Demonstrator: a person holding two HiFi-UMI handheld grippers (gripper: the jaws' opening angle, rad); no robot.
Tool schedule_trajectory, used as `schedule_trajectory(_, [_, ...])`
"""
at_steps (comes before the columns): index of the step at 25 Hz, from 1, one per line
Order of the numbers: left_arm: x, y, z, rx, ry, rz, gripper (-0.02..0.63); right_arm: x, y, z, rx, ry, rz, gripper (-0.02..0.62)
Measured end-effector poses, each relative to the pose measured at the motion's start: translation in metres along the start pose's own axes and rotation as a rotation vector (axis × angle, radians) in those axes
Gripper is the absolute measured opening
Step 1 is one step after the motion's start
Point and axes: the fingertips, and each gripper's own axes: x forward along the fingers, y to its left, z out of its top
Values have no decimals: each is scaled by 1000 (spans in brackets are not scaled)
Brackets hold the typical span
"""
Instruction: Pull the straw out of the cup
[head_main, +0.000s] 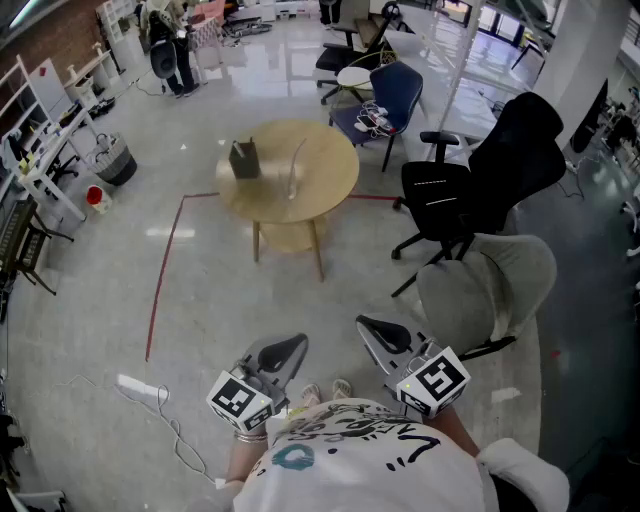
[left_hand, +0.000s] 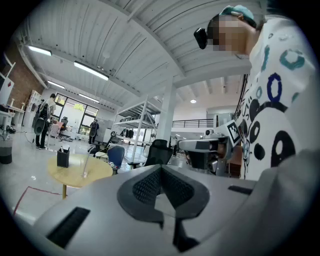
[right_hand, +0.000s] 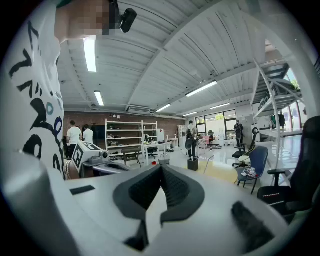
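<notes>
A round wooden table stands a few steps ahead. On it is a clear cup with a long pale straw leaning out, and a dark box holder to its left. My left gripper and right gripper are held low near the person's body, far from the table, both shut and empty. The left gripper view shows its shut jaws, with the table and straw far off at the left. The right gripper view shows its shut jaws and the straw in the distance.
A black office chair and a grey chair stand to the right of the table, and a blue chair behind it. Red tape marks the floor on the left. A white power strip with its cable lies near the person's feet.
</notes>
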Motion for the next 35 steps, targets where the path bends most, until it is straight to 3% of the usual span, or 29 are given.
schedule_trajectory(11, [-1, -11, 2, -19, -10, 33, 15, -4, -1, -13, 5, 42, 28, 25])
schedule_trajectory(16, [0, -16, -7, -38, 14, 64, 15, -7, -7, -9, 62, -9, 56, 26])
schedule_trajectory(22, [9, -24, -10, -26, 15, 81, 15, -8, -12, -14, 33, 0, 114, 26])
schedule_trajectory(35, [44, -16, -18, -59, 32, 94, 15, -18, -47, -32, 114, 21, 104, 26])
